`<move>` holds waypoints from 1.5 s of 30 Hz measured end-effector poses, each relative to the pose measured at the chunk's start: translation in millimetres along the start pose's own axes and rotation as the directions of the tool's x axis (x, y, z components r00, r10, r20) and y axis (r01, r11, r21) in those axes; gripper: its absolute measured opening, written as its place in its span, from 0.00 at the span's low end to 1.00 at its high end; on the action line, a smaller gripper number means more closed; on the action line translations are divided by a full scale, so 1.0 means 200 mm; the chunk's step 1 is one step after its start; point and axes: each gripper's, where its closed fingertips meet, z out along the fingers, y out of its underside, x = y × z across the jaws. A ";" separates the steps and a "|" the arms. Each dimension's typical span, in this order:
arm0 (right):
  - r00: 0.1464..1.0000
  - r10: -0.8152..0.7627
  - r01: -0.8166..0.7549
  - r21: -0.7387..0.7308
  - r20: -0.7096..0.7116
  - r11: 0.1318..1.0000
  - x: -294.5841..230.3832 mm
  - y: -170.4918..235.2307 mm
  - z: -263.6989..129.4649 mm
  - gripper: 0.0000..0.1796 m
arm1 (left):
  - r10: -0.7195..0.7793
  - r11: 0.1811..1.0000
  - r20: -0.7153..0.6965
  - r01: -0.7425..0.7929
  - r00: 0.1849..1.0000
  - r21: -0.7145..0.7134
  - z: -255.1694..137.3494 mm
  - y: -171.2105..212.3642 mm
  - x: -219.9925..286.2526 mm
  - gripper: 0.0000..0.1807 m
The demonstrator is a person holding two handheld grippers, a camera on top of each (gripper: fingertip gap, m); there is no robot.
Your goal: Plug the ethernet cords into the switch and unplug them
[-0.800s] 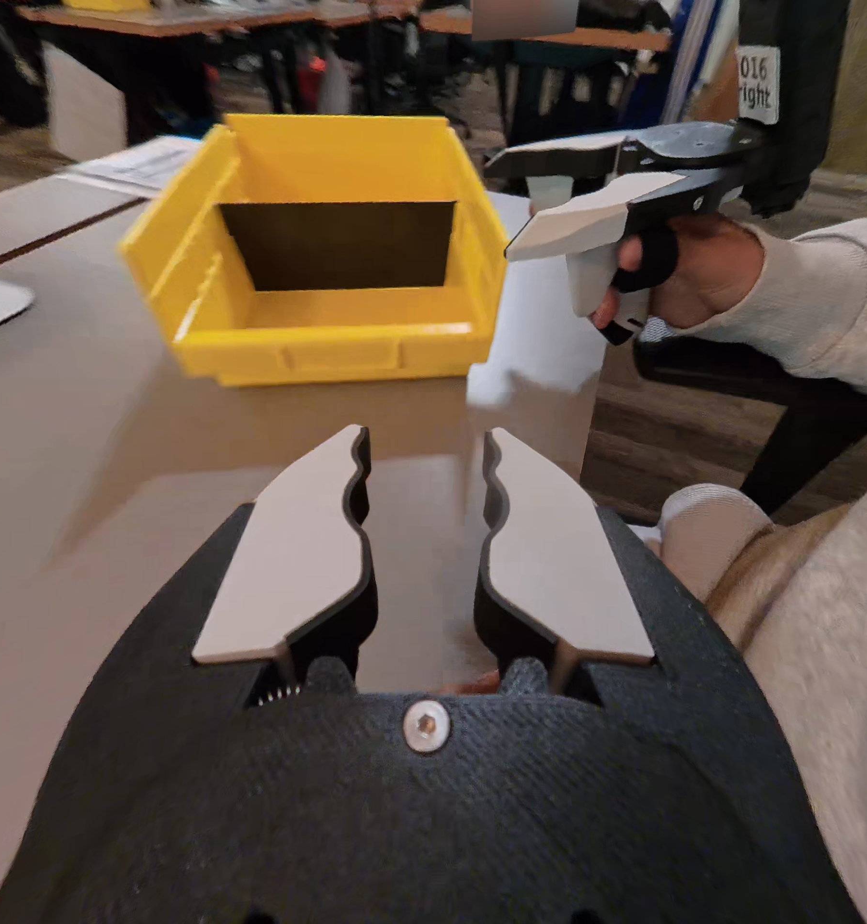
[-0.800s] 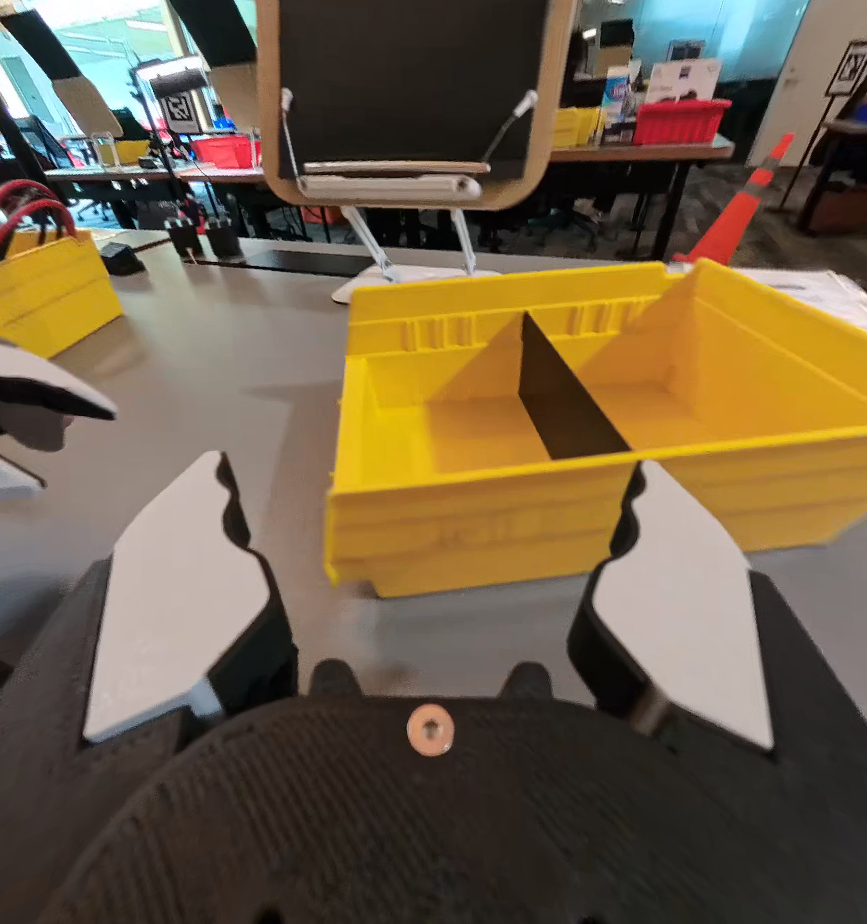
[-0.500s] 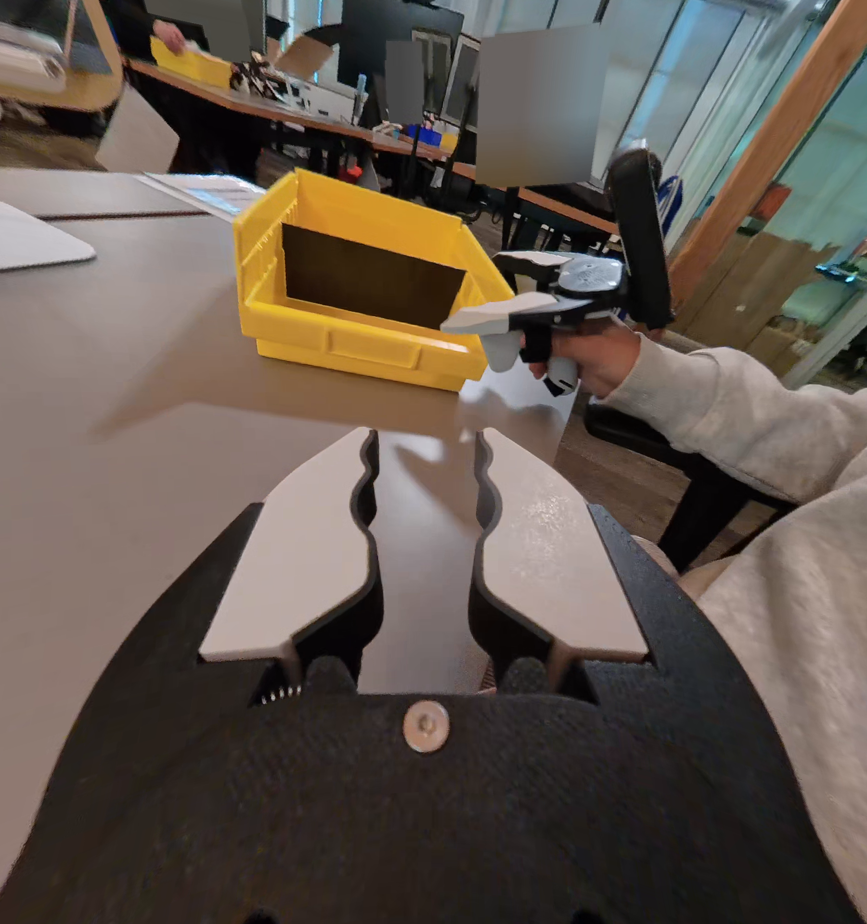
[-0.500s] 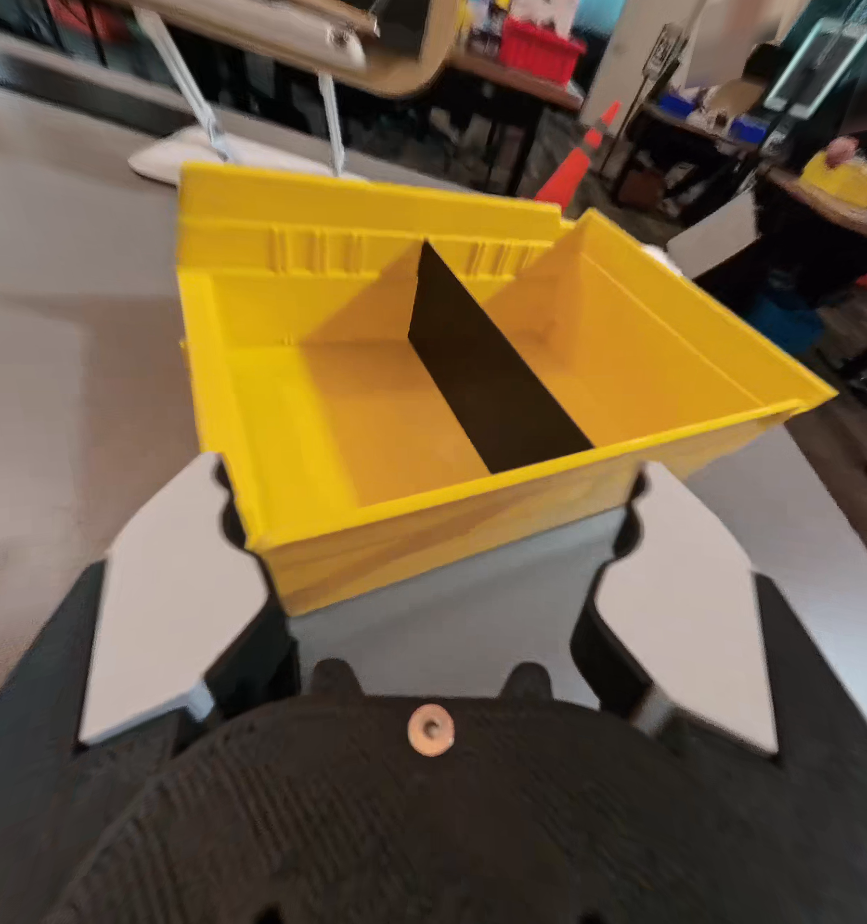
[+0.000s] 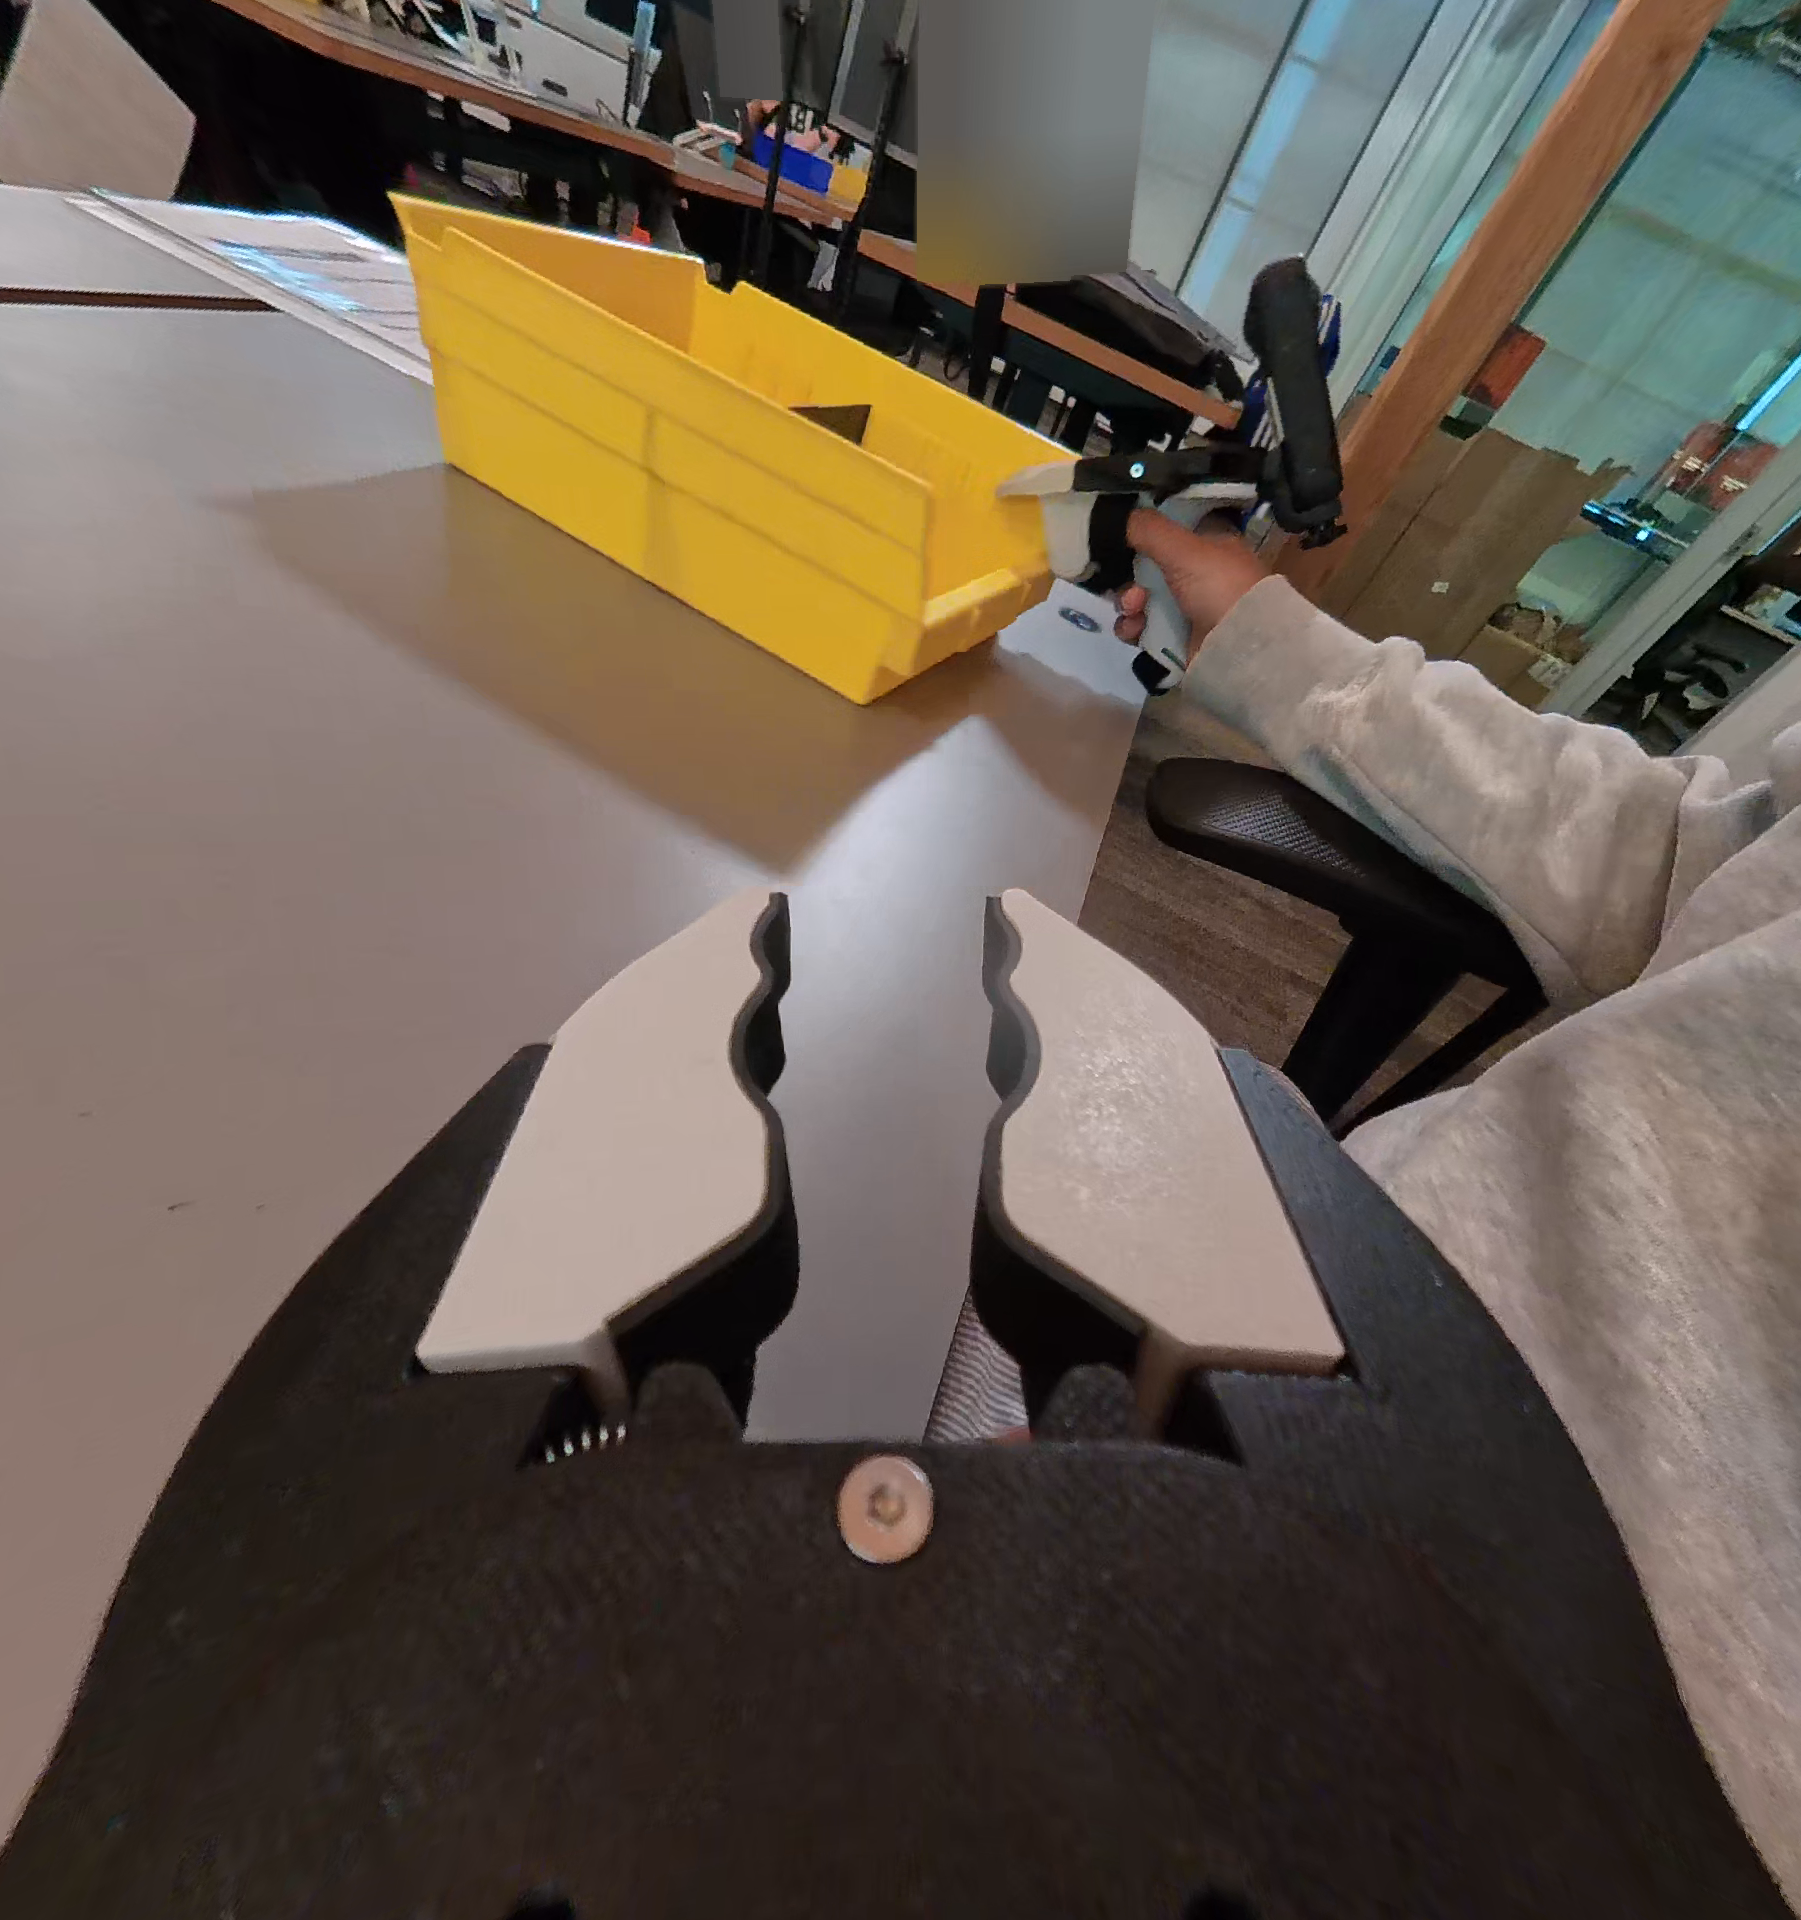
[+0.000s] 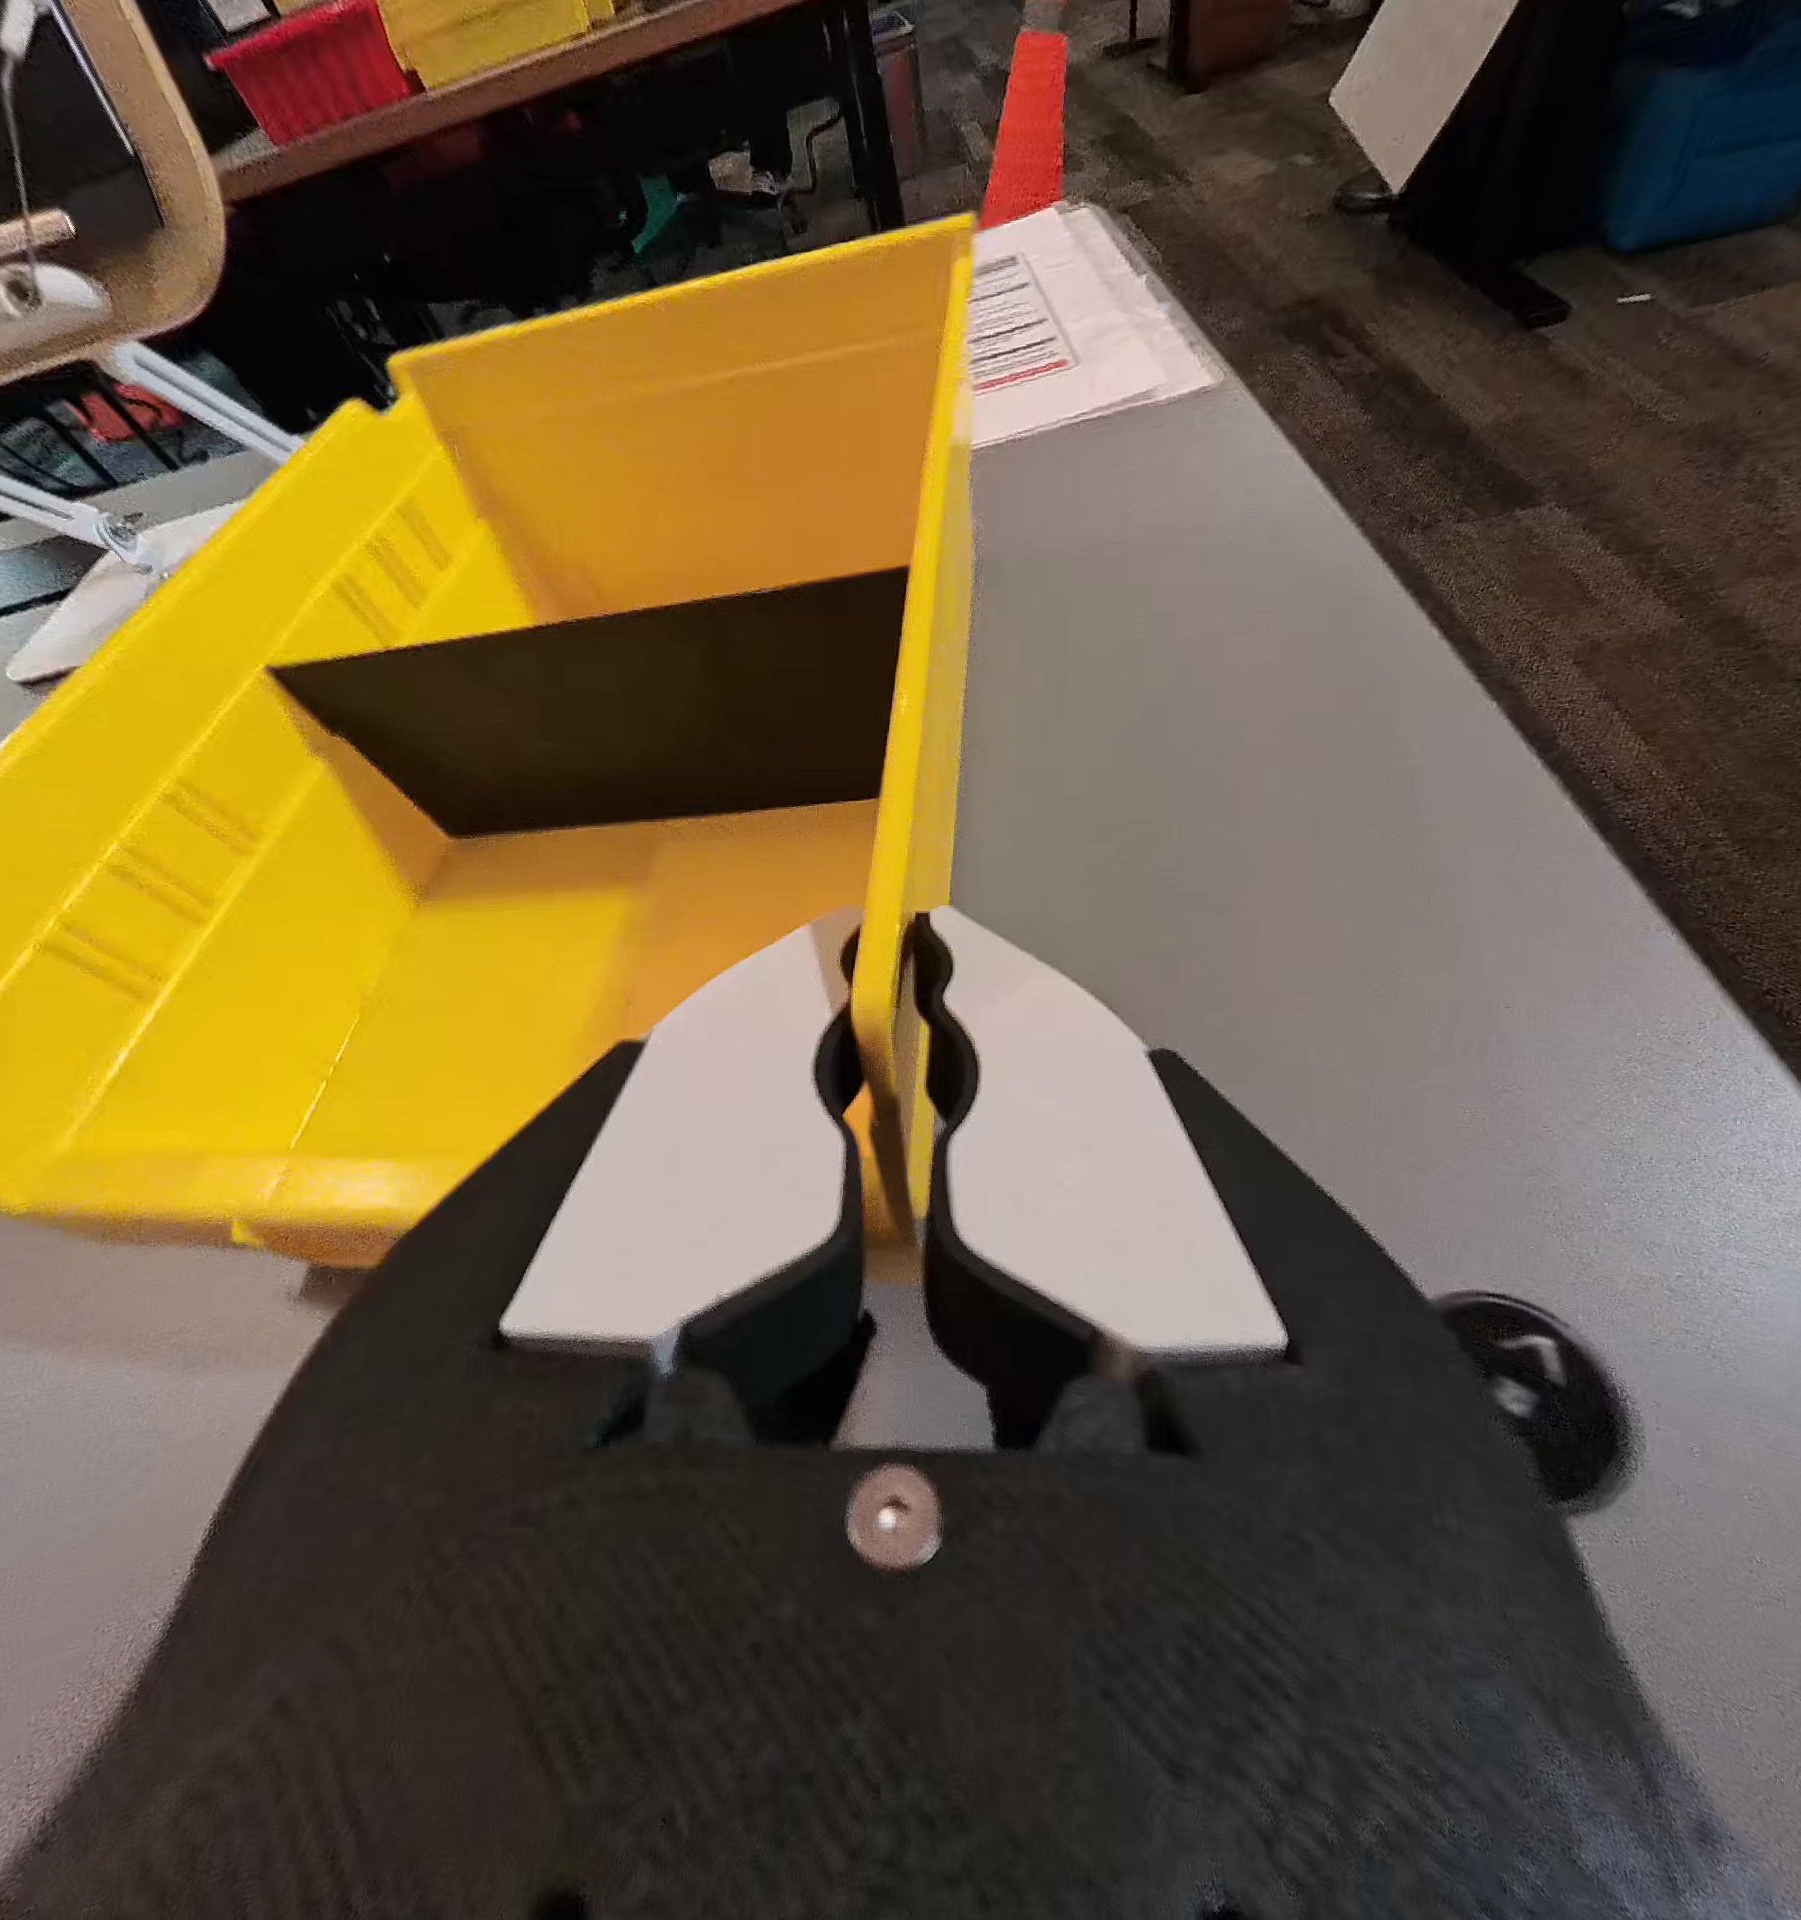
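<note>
No ethernet cord or switch shows in either view. A yellow bin [image 6: 667, 447] with a black divider [image 6: 615, 707] stands empty on the grey table [image 6: 1239, 779]. My right gripper [image 6: 888, 925] is shut on the bin's right side wall near its front corner. In the left wrist view the bin [image 5: 730, 468] sits far ahead, with the right gripper [image 5: 1026, 486] at its near right corner. My left gripper [image 5: 885, 909] is open and empty, low over the table [image 5: 252, 779] near its front edge.
A sleeved paper sheet [image 6: 1062, 312] lies behind the bin. A white stand base [image 6: 96, 613] sits at the far left. A black round object [image 6: 1540, 1392] is at the table's right edge. A black chair arm [image 5: 1343, 862] is beside the table, and an orange cone [image 6: 1031, 114] stands on the floor.
My right gripper was wide open in front of the bin; it has moved to the bin's right side wall and shut on it. My left gripper stays open and has turned.
</note>
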 end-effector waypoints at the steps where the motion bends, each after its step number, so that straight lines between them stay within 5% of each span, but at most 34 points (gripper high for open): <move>1: 1.000 -0.006 0.006 0.007 -0.001 1.000 0.04 -0.01 -0.02 0.03 | -0.002 1.000 -0.002 0.002 1.000 -0.005 0.00 0.00 0.00 0.20; 11: 0.998 -0.060 0.057 0.075 0.036 0.996 0.24 -0.04 -0.11 0.02 | 0.007 0.999 -0.017 -0.008 1.000 -0.052 0.00 0.02 0.01 0.18; 15: 0.999 -0.027 0.030 0.120 -0.029 0.992 0.34 -0.06 -0.13 0.11 | 0.046 0.997 -0.012 -0.047 0.999 -0.061 -0.01 0.02 0.03 0.17; 24: 0.988 -0.023 0.044 0.137 -0.150 0.990 0.38 -0.09 -0.17 0.11 | 0.070 0.994 -0.027 -0.072 0.997 -0.076 0.00 0.03 0.07 0.17; 28: 0.975 -0.039 0.106 0.300 -0.220 0.948 0.27 -0.28 -0.32 0.10 | 0.075 0.993 -0.021 -0.076 0.997 -0.088 0.01 0.04 0.07 0.17; 32: 0.985 -0.173 0.161 0.496 -0.021 0.853 -0.25 -0.44 -0.45 0.08 | 0.032 0.994 -0.017 -0.033 0.999 -0.105 0.04 0.09 0.04 0.17; 35: 0.931 -0.303 0.163 0.510 0.204 0.845 -0.73 -0.38 -0.42 0.09 | -0.031 0.995 -0.017 0.029 0.999 -0.094 0.05 0.10 0.02 0.16; 40: 0.735 -0.330 0.128 0.357 0.593 0.925 -1.30 -0.06 -0.33 0.15 | -0.052 0.995 0.025 0.054 0.998 -0.080 0.03 0.11 -0.04 0.13; 45: 0.572 -0.182 0.097 0.154 0.800 0.983 -1.46 0.13 -0.30 0.14 | -0.043 0.994 0.033 0.046 0.999 -0.096 0.03 0.12 -0.06 0.07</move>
